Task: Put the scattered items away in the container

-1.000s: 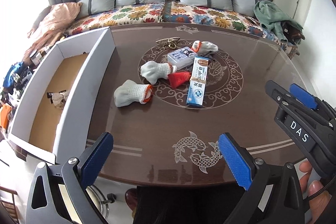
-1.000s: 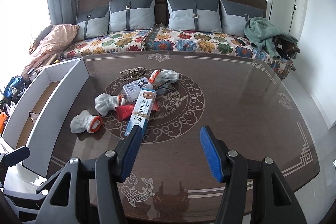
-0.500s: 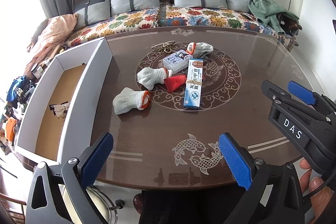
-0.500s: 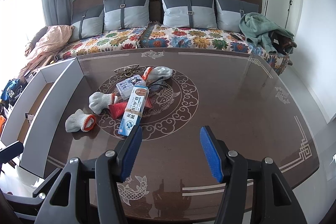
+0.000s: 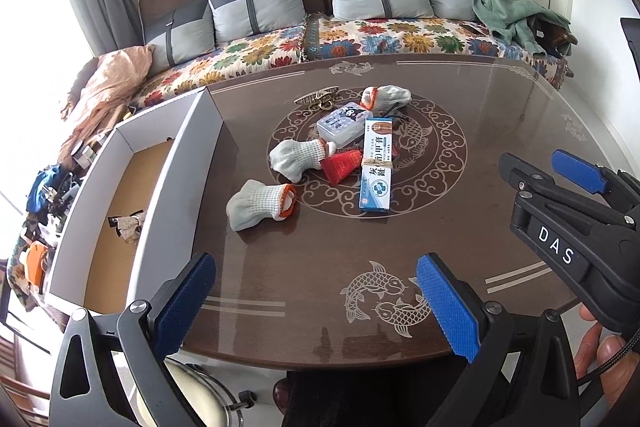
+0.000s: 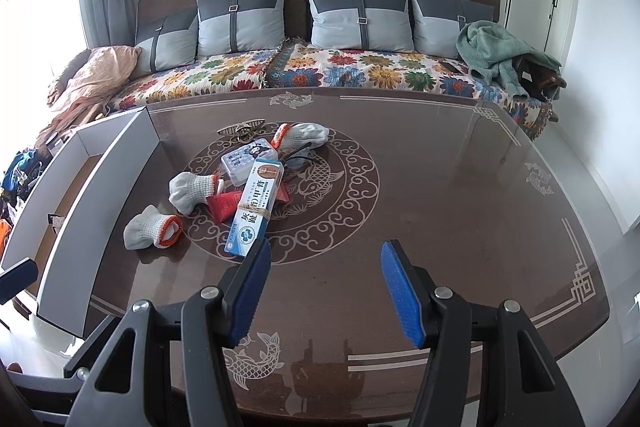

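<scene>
Scattered items lie around the table's round ornament: a grey glove with an orange cuff (image 5: 260,205) (image 6: 150,227), a second glove (image 5: 296,157), a third at the back (image 5: 386,95), a red packet (image 5: 340,167), a blue-and-white tube box (image 5: 376,167) (image 6: 254,207), a clear plastic case (image 5: 344,123) and a bronze hair clip (image 5: 316,97). A white cardboard box (image 5: 168,187) (image 6: 92,183) stands along the table's left edge with a small item inside. My left gripper (image 5: 316,303) hangs open over the near edge, holding nothing. My right gripper (image 6: 326,287) is open too, its left pad just short of the tube box.
The dark glass-topped table (image 5: 480,131) has a sofa with grey cushions (image 5: 256,7) and a floral cover behind it. A green garment (image 5: 512,15) lies at the sofa's right end. A hand (image 5: 608,351) holds the right gripper at the lower right.
The left wrist view has rolled slightly, so the table and items sit more level and a bit nearer. The right gripper's view is almost unchanged. Nothing on the table moved.
</scene>
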Motion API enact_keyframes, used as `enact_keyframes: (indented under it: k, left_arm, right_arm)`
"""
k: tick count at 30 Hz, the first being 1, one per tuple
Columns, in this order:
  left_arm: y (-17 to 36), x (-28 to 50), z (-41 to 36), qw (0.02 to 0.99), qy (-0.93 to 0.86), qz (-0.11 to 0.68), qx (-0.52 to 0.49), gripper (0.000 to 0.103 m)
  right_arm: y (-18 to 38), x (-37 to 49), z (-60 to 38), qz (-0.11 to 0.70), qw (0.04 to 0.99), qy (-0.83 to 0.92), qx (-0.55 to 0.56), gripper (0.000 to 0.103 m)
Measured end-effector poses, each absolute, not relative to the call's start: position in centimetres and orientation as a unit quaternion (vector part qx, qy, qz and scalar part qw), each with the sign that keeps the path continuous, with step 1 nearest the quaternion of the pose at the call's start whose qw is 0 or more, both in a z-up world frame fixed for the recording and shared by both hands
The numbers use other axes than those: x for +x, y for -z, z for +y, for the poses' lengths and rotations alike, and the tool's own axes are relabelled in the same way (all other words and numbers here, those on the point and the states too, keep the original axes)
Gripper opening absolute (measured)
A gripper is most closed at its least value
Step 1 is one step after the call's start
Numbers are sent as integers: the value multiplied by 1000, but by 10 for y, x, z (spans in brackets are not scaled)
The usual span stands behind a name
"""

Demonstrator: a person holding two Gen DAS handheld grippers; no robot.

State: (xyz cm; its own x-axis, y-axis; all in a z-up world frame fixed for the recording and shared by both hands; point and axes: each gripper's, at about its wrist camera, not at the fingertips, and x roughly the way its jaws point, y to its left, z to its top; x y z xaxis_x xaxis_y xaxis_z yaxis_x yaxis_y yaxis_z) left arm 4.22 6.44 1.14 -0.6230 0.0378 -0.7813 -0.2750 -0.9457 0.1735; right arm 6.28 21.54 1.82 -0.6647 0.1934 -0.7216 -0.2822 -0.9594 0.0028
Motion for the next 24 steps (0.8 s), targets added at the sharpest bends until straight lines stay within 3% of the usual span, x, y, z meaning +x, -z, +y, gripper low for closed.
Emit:
enact_keyframes:
  k: [24]
  left_arm:
    - [-7,42,62,76,-894,152,-415,102]
  right_arm:
    - [-11,58,205,54,119,-909,-396,59]
